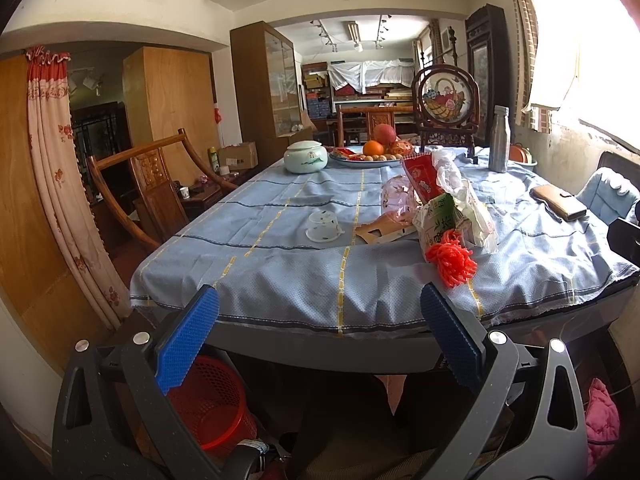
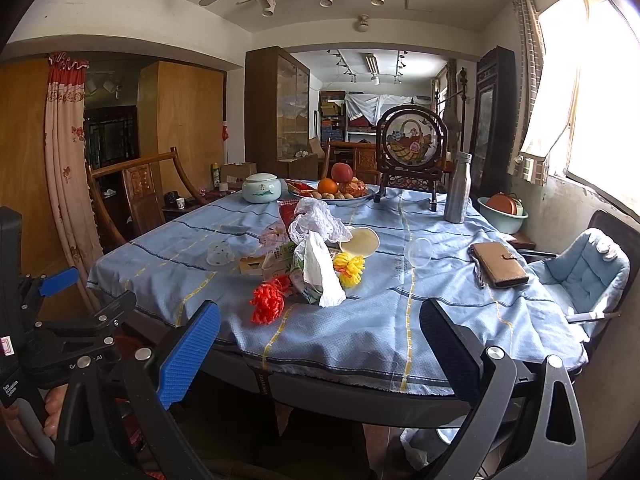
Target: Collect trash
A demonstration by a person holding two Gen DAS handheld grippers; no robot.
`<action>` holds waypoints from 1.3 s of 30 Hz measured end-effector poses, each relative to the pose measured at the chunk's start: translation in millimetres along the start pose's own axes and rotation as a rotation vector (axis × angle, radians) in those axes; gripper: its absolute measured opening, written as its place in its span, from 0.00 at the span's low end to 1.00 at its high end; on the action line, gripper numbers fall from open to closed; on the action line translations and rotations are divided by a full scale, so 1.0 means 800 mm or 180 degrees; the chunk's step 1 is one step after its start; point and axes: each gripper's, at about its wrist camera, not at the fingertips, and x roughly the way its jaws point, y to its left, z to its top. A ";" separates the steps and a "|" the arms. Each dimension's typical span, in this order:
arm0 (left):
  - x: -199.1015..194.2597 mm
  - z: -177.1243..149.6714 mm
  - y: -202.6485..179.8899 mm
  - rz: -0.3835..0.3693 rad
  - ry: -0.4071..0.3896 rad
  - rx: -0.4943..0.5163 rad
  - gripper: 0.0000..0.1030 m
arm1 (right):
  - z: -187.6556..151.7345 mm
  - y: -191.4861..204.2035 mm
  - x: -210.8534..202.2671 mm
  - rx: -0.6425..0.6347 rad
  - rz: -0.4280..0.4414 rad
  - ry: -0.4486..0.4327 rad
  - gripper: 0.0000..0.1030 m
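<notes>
left gripper [image 1: 320, 336]: jaws wide, empty, short of table edge [image 1: 320, 354] | right gripper [image 2: 320, 354]: jaws wide, empty, at near edge | trash pile [image 2: 308, 264] ahead, left of right claw's centre; red pompom [image 2: 268, 304] nearest | bare tablecloth [image 2: 380, 320] between | red wastebasket [image 1: 212, 408] under table, by left claw's left finger

We see only part of the red basket [image 1: 212, 408] under the worktop [image 1: 320, 344], the left gripper [image 1: 320, 340] covering its near side; the print on the green carton [image 2: 288, 266] is too small for us to read; a white tissue [image 2: 320, 276] hides its right half; the pink cloth [image 1: 602, 416] is cut off behind the gripper's frame.
</notes>
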 end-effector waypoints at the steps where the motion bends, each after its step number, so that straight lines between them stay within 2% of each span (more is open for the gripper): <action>1: 0.000 0.000 0.000 0.0001 -0.0002 0.0001 0.94 | -0.001 0.001 0.004 0.0002 0.0001 -0.0004 0.95; 25: 0.009 -0.001 0.001 -0.0020 0.0078 -0.0019 0.94 | -0.007 -0.003 0.011 0.0070 0.0025 0.0025 0.95; 33: 0.038 -0.007 0.014 -0.0132 0.0339 -0.0142 0.94 | -0.019 -0.019 0.032 -0.0055 -0.0104 0.0184 0.95; 36: 0.055 -0.015 0.012 -0.0166 0.0459 -0.0136 0.94 | -0.026 -0.032 0.047 -0.0044 -0.0148 0.0355 0.95; 39: 0.074 -0.024 0.001 -0.0310 0.0616 -0.0096 0.94 | -0.037 -0.044 0.064 -0.0007 -0.0143 0.0334 0.95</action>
